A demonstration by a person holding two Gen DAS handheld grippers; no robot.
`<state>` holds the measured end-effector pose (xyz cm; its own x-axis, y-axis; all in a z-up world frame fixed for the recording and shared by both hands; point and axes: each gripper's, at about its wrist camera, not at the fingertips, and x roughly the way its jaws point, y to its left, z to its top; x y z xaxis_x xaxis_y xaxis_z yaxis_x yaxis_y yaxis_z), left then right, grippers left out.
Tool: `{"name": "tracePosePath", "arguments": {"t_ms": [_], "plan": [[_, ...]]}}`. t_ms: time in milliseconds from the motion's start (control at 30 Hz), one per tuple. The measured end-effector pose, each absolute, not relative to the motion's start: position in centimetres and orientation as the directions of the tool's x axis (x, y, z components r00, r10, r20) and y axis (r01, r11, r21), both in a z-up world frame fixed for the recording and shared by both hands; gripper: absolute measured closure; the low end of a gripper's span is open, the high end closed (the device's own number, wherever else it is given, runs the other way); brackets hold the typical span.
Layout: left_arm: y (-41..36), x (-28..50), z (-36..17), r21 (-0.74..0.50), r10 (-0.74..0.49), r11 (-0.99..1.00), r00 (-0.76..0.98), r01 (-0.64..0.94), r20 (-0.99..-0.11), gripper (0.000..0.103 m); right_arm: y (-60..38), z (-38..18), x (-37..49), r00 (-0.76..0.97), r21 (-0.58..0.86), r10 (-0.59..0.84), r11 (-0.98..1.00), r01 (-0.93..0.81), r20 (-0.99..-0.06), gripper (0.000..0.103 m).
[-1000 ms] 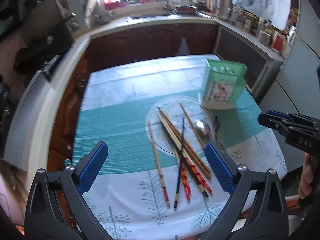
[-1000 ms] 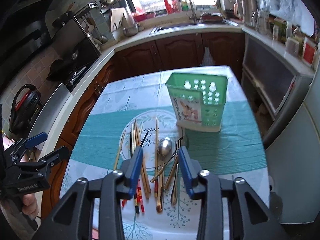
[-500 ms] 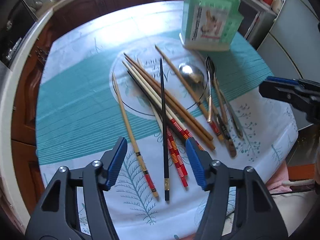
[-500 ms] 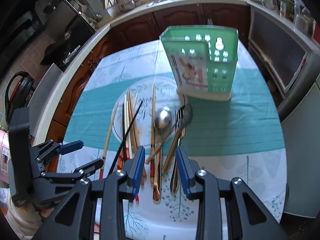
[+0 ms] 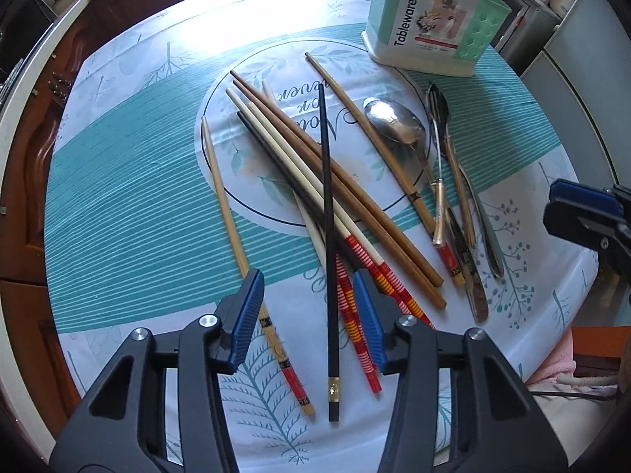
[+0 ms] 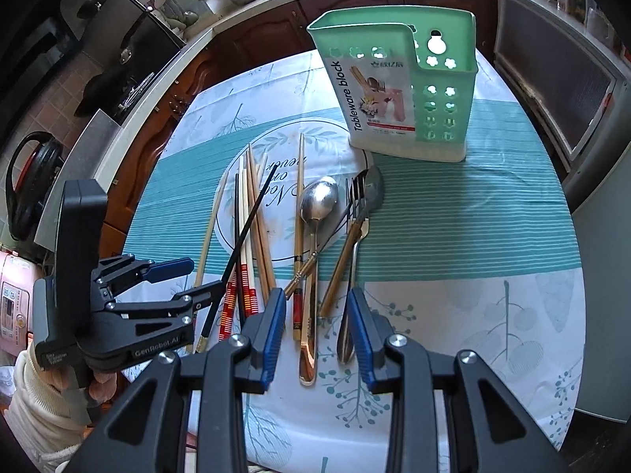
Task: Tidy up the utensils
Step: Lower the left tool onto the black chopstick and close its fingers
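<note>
On the desk (image 5: 130, 205), over a teal-and-white printed cloth, chopsticks and cutlery lie spread before a green utensil holder (image 6: 398, 90).

My left gripper (image 5: 307, 307) hangs low over the butt ends of the chopsticks. Its jaws have just been closing; the black chopstick (image 5: 328, 236) and a red-striped chopstick (image 5: 347, 307) lie between the pads, which are not pressing on them. My right gripper (image 6: 315, 327) is part open over the handles of the spoon (image 6: 315, 213) and fork (image 6: 351, 216), gripping nothing.

Left wrist view only: the butt ends of the whole chopstick bundle, the black one's gold band, the holder's top cut off. Right wrist view only: the holder's open rim and flower-shaped holes, my left gripper from the side, a cream sleeve (image 6: 35, 414) at its grip.

Long axes: chopsticks run roughly toward the holder, tips far, butts near me. The black chopstick lies slantwise across the brown pair (image 5: 335, 185). Spoon bowl and fork tines point toward the holder.

Writing: "Tableware block" up the holder's label; "GenRobot.AI" on the left gripper's body.
</note>
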<state>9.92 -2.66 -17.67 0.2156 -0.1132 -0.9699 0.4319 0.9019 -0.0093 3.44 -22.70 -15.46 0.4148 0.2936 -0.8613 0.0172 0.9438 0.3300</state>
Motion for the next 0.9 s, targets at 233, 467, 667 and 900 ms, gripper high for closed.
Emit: {"name": "tracePosePath", "arguments": {"t_ms": [233, 467, 667, 900], "plan": [[-2.8, 11.0, -18.5, -0.019, -0.109, 0.905, 0.190, 0.425, -0.976, 0.062, -22.8, -15.9, 3.7, 0.407, 0.335, 0.299, 0.942, 0.019, -0.863, 0.071], [-2.9, 11.9, -19.5, -0.038, -0.104, 0.906, 0.137, 0.421, -0.985, 0.072, -22.9, -16.2, 3.8, 0.400, 0.337, 0.301, 0.941, 0.023, -0.866, 0.071], [-2.8, 12.8, -19.8, -0.064, -0.118, 0.909, 0.109, 0.412, -0.987, 0.072, -22.8, -16.5, 3.9, 0.393, 0.339, 0.303, 0.940, 0.023, -0.868, 0.071], [-2.2, 14.6, -20.3, -0.128, -0.159, 0.912, 0.050, 0.389, -0.986, 0.072, -22.7, -16.7, 4.0, 0.387, 0.336, 0.302, 0.942, 0.021, -0.871, 0.071]]}}
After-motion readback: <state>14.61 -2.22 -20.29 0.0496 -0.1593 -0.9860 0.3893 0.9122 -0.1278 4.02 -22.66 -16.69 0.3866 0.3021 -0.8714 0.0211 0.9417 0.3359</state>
